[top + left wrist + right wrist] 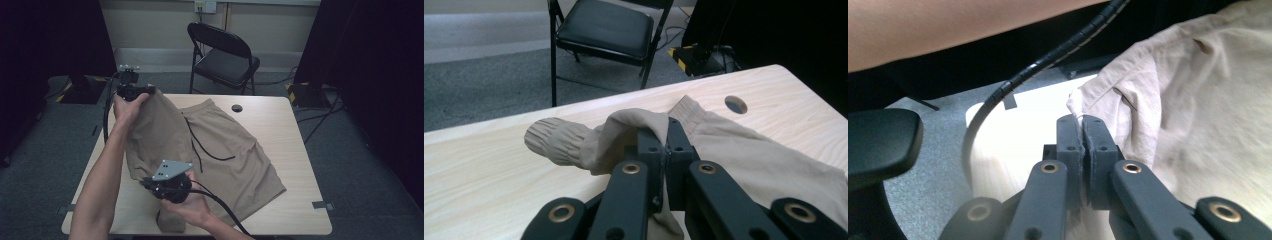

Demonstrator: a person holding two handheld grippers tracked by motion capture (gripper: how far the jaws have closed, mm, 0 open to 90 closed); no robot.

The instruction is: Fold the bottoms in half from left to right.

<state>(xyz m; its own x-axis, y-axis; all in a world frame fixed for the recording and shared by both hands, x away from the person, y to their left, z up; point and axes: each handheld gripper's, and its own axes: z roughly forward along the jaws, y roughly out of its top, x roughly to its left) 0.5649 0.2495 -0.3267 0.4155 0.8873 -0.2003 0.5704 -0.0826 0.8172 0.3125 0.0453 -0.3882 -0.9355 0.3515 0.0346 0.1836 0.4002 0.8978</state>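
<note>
A pair of tan shorts [235, 150] with a black drawstring [200, 145] lies across the wooden table [295, 135], its left half lifted and folded up. My left gripper [134, 92] is at the table's far left, shut on the elastic waistband; in the left gripper view its jaws [664, 135] pinch a fold of the cloth [749, 150]. My right gripper [150, 184] is near the front edge, shut on the edge of the lifted leg. In the right gripper view its jaws [1082, 125] clamp a thin edge of the fabric [1198, 110].
A black folding chair [225, 55] stands behind the table. A round cable hole [237, 108] sits near the table's far edge. A black cable [225, 210] trails from the right gripper over the front edge. Dark curtains hang at both sides.
</note>
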